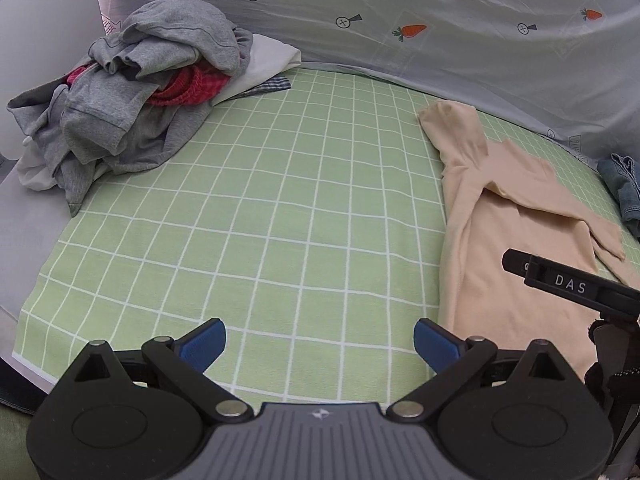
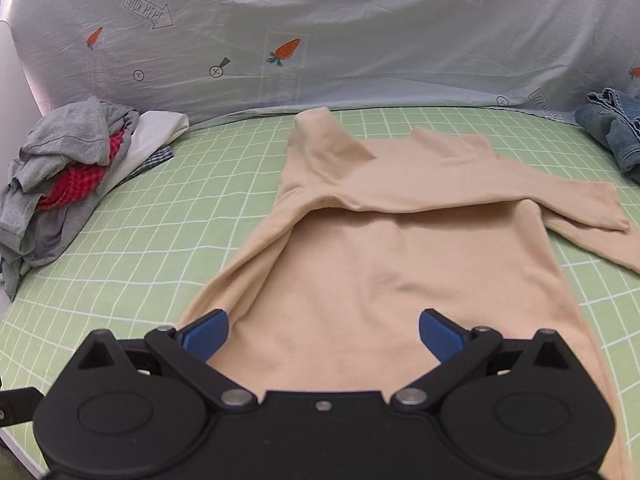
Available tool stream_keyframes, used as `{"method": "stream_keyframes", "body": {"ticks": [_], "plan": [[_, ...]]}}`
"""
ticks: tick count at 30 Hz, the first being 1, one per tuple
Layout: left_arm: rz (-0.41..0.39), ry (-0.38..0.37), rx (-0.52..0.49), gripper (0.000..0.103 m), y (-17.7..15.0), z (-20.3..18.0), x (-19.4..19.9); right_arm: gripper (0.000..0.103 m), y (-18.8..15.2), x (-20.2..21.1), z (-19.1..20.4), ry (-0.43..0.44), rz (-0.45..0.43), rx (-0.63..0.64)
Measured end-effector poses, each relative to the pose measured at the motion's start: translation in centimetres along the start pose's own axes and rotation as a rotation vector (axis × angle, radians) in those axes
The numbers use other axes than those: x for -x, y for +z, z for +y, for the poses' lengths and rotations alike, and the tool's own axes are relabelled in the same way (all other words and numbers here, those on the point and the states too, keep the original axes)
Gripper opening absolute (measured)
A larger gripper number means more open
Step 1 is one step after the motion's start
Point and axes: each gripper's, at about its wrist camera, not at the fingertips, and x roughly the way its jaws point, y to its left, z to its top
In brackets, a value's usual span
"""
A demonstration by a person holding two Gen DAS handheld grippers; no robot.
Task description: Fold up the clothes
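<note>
A beige long-sleeved top [image 2: 360, 264] lies flat on the green checked sheet [image 2: 140, 248], its left sleeve folded across the chest toward the right. My right gripper [image 2: 323, 336] hovers open over the top's lower part, nothing between its blue pads. In the left wrist view the same beige top [image 1: 500, 240] lies to the right. My left gripper [image 1: 320, 346] is open above the bare green sheet [image 1: 260, 220], left of the top's hem. Part of the other gripper's black body marked DAS [image 1: 572, 284] shows at the right edge.
A heap of grey, red and white clothes [image 1: 128, 96] sits at the back left, seen also as the clothes heap [image 2: 72, 168]. Blue denim [image 2: 612, 132] lies at the back right. A pale printed cloth [image 2: 320, 32] rises behind the sheet.
</note>
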Motion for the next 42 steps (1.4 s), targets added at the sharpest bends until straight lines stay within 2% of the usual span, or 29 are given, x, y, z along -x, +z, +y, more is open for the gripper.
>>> {"method": "stream_keyframes", "body": {"ticks": [5, 9, 12, 15, 17, 19, 23, 26, 35, 42], "plan": [[0.022, -0.003, -0.035, 0.100, 0.5, 4.3, -0.5, 0.103, -1.7, -0.9, 5.3, 0.031, 0.030, 0.007], [0.051, -0.024, -0.054, 0.100, 0.9, 5.6, -1.3, 0.102, -2.6, -1.1, 7.4, 0.026, 0.053, 0.015], [0.074, -0.048, -0.078, 0.100, 1.0, 5.7, -2.0, 0.093, -2.8, -1.2, 7.7, 0.020, 0.072, 0.008], [0.076, -0.069, -0.103, 0.100, 1.2, 5.1, -2.3, 0.072, -3.0, -1.4, 7.4, 0.024, 0.102, -0.003], [0.075, -0.078, -0.118, 0.100, 1.3, 4.5, -2.3, 0.051, -3.1, -1.5, 7.0, 0.031, 0.123, -0.015], [0.073, -0.086, -0.129, 0.100, 1.3, 3.9, -2.4, 0.040, -3.1, -1.6, 6.4, 0.037, 0.130, -0.022], [0.073, -0.094, -0.120, 0.100, 1.3, 2.3, -2.5, 0.010, -2.9, -1.1, 5.1, 0.066, 0.121, -0.018], [0.074, -0.101, -0.107, 0.100, 1.3, 0.8, -2.6, 0.004, -2.6, -0.4, 3.7, 0.097, 0.105, -0.003], [0.082, -0.125, -0.103, 0.100, 0.4, -6.2, -2.8, 0.004, -1.5, 1.3, -2.4, 0.166, 0.096, -0.004], [0.135, -0.112, -0.122, 0.100, -1.5, -11.3, -3.7, 0.004, -1.3, 0.9, -6.7, 0.198, 0.158, 0.001]]}}
